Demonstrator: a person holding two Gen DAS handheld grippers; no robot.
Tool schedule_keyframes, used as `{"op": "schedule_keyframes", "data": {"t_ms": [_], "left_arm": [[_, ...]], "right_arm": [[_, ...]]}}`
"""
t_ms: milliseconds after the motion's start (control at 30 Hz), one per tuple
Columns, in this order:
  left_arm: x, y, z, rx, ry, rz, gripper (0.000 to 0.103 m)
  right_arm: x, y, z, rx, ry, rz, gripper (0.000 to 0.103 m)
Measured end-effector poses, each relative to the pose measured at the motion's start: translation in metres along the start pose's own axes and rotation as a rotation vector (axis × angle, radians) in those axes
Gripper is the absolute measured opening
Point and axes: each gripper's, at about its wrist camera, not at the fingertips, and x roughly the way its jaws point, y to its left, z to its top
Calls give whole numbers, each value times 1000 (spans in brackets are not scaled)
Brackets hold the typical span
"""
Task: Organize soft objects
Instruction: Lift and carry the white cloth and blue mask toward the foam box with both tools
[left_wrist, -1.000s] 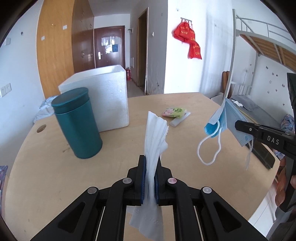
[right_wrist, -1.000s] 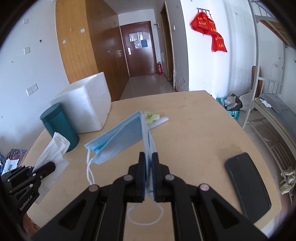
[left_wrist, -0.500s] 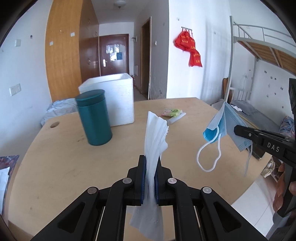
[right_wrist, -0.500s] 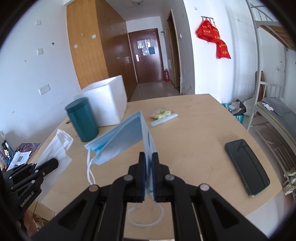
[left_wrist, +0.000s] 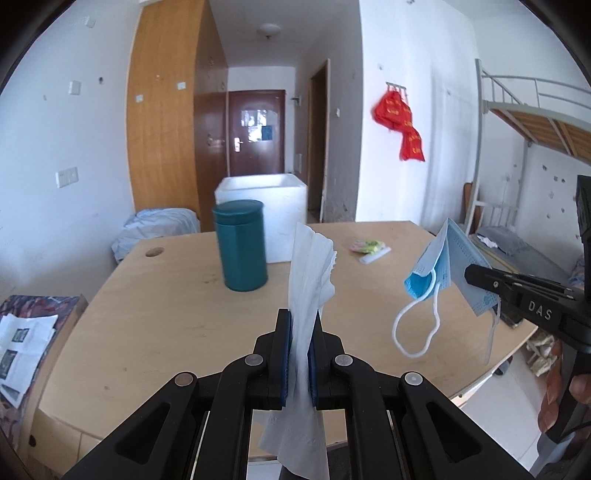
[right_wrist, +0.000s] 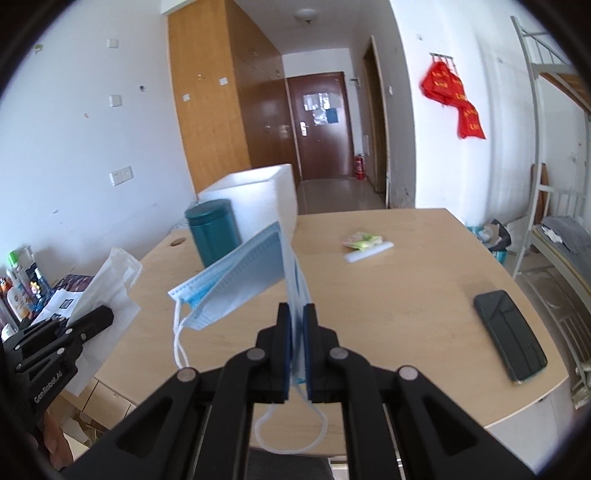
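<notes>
My left gripper (left_wrist: 300, 325) is shut on a white paper tissue (left_wrist: 310, 273) that stands up between the pads and hangs below them, held in the air near the table's front edge. My right gripper (right_wrist: 294, 317) is shut on a blue face mask (right_wrist: 236, 280) whose folded side droops to the left, ear loops dangling. The mask (left_wrist: 443, 266) and the right gripper (left_wrist: 476, 275) also show at the right of the left wrist view. The tissue (right_wrist: 110, 280) and the left gripper (right_wrist: 99, 317) show at the left of the right wrist view.
On the wooden table (left_wrist: 166, 325) stand a teal canister (left_wrist: 242, 245) and a white foam box (left_wrist: 280, 218) behind it. A small green-pink packet on a white strip (left_wrist: 371, 249) lies farther back. A black phone (right_wrist: 511, 334) lies near the table's right edge. Papers (left_wrist: 22, 347) lie left of the table.
Both grippers have pulled back and up from the table with their loads. The canister, box and packet now look farther away. Both grips are unchanged.
</notes>
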Motion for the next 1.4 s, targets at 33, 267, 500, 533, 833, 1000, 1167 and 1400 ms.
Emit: {"op": "schedule_keyframes", "data": {"t_ms": [33,267,500,533,833,1000,1167,1400], "left_arm": [[-1,3,0,-7,-3,7,9],[-2,17,3,-32,-13,45,9],[6,28,14,-50,-26,58,9],[9,29,16,-52,-27,57,9],[35,41,43,-61,-27,63,9],[52,45,59,-61,-19,63,9],[66,49,77,-58,-18,61,9],[92,58,99,-53,-3,65,9]], "right_arm": [[1,3,0,-7,-1,5,8],[17,20,6,-37,-3,44,8],[37,32,18,-56,1,63,8],[40,34,21,-60,3,64,8],[61,34,47,-69,5,58,8],[74,34,63,-70,9,58,8],[89,36,81,-76,16,56,8],[110,36,100,-76,24,60,8]]}}
